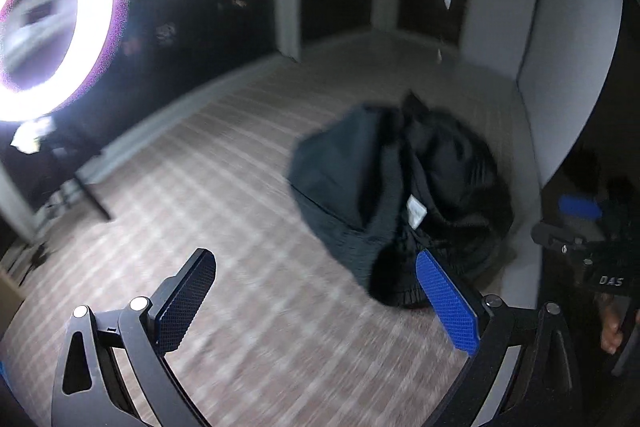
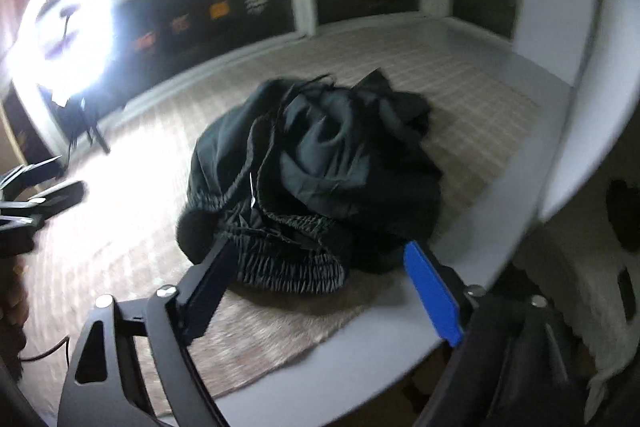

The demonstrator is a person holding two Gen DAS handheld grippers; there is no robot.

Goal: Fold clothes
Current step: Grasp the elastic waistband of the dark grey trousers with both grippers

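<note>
A dark crumpled garment (image 1: 396, 195) with a gathered elastic waistband (image 2: 288, 263) and a small white label (image 1: 416, 213) lies in a heap on a checked cloth. My left gripper (image 1: 316, 267) is open above the cloth, its blue pad close to the heap's near edge, nothing between the fingers. In the right wrist view the same garment (image 2: 320, 171) fills the middle. My right gripper (image 2: 316, 255) is open just in front of the waistband, not holding anything. The left gripper (image 2: 60, 195) shows at the left edge there, and the right gripper's body (image 1: 580, 239) shows at the right edge of the left wrist view.
The checked cloth (image 1: 200, 207) covers a white table (image 2: 400, 339) whose edge runs near right. A bright ring light (image 1: 52, 27) on a stand glares at the left. Dark windows (image 2: 224, 7) line the back. A white wall panel (image 1: 560, 47) rises at the right.
</note>
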